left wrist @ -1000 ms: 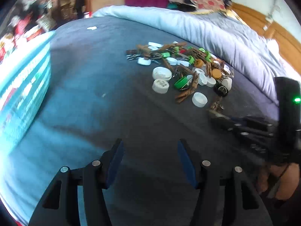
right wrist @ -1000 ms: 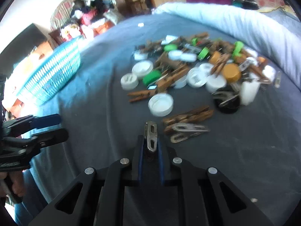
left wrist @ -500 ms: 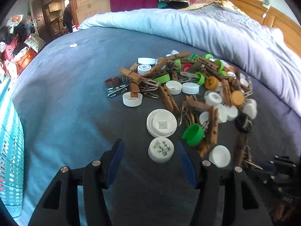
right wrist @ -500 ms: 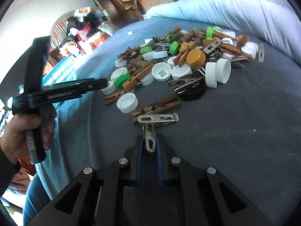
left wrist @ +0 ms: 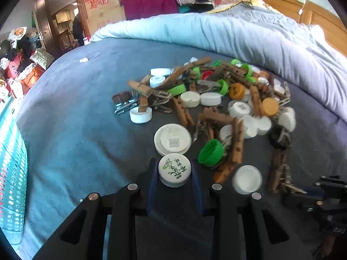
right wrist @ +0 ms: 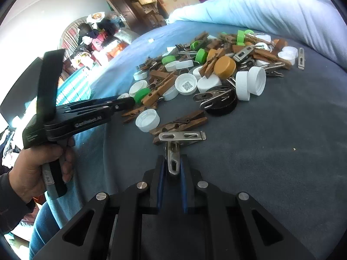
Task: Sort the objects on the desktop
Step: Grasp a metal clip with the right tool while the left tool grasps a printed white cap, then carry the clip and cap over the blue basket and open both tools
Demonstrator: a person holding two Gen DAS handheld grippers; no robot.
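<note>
Bracketing the printed white cap (left wrist: 174,169) at the pile's near edge on the bed (left wrist: 76,112), left claw (left wrist: 173,169) looks closed on it; right claw (right wrist: 172,166) pinches a metal clip (right wrist: 172,159), long axis along the fingers.

Left gripper (left wrist: 174,171) fingers apparently closed onto printed cap (left wrist: 174,169).

Between left gripper (left wrist: 174,174) fingers: smooth glossy plastic cap (left wrist: 174,170) | in right gripper (right wrist: 172,166): shiny metal clip (right wrist: 172,160) | ahead: rough wooden pegs (right wrist: 180,124) | underneath: matt cloth blanket (right wrist: 271,151)
</note>
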